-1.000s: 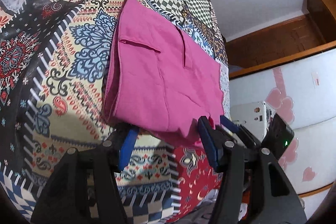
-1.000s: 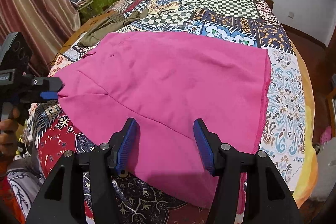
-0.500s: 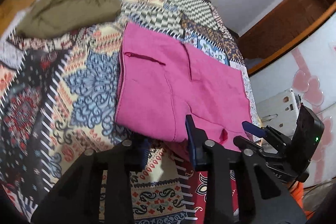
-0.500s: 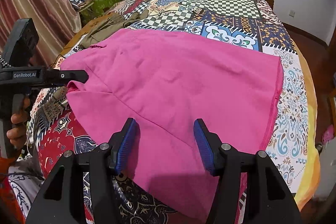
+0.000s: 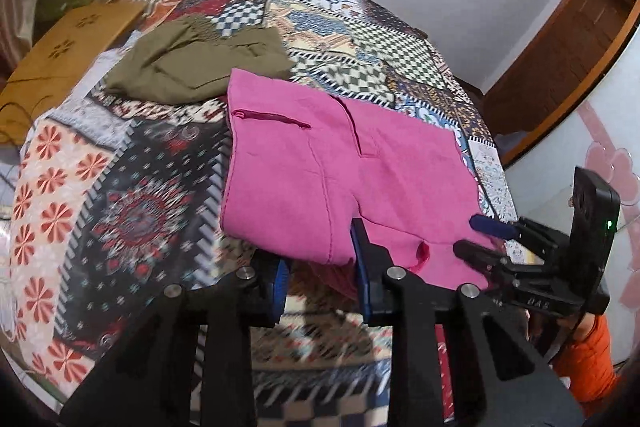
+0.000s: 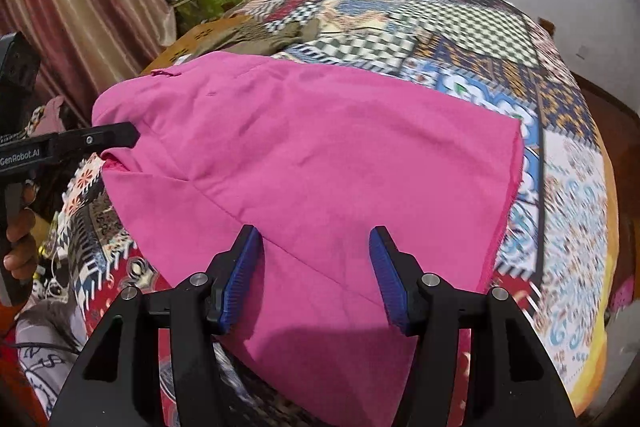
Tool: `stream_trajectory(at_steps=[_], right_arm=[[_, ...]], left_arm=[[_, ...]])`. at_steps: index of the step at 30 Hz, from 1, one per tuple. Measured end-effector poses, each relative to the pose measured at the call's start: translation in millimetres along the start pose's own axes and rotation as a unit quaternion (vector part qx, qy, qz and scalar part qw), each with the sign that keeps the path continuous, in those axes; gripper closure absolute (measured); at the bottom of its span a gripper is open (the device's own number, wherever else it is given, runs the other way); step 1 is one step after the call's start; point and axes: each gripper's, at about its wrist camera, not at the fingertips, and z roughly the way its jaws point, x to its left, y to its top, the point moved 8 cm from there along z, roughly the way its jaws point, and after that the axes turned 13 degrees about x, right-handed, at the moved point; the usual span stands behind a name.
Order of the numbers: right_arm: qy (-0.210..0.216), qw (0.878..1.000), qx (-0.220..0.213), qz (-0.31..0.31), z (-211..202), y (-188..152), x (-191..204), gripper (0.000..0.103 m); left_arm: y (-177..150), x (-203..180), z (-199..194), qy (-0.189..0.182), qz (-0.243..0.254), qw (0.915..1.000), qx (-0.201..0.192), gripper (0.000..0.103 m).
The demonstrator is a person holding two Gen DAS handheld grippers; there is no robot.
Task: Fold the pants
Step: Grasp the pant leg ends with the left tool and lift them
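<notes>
bed: patchwork quilt (image 5: pixel 132 195) under both our tongs.
pants: pink pants (image 6: pixel 312 163) lie straight ahead, long axis running side to side between the tongs, waist end by the left one.
step: we reckon lifting for the fold; next, carry both ends across evenly.
left gripper (image 5: pixel 320 281): clamped on pants' near edge.
right gripper (image 6: pixel 316 275): fingers apart, cloth between them; we can't tell whether it's gripping.

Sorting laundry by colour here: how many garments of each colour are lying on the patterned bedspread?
Pink: 1, the pink pants
Olive green: 1, the olive garment, behind the pink one
Total: 2
</notes>
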Motion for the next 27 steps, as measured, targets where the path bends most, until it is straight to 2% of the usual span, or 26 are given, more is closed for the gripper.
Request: stream_trajectory(at_steps=[5,13,17,21,25,27], right_arm=[[-0.009,1.000,0.008,-0.019,2,8,12,0.050],[-0.011,0.999,-0.035,0.000,-11,44,20,0.050],[-0.008,1.000,-0.018,-0.011,3,50,32,0.050],[-0.002,0.999,0.023,-0.036,28,44,48,0.050],[-0.007,0.998,0.037,-0.050,34,42,52,0.049],[0.002,0.998,0.041,-0.047,34,41,50,0.049]], left_arm=[[-5,5,-4,0.022,0.012,0.9997,-0.007,0.075],[3,-7,-12,0.040,0.047,0.9976,-0.032,0.075],[5,-12,-15,0.047,0.063,0.9961,-0.040,0.075],[7,-21,-18,0.056,0.086,0.9935,-0.049,0.075],[11,-39,-21,0.073,0.122,0.9879,-0.062,0.076],[17,-52,-23,0.059,0.134,0.9871,-0.065,0.076]])
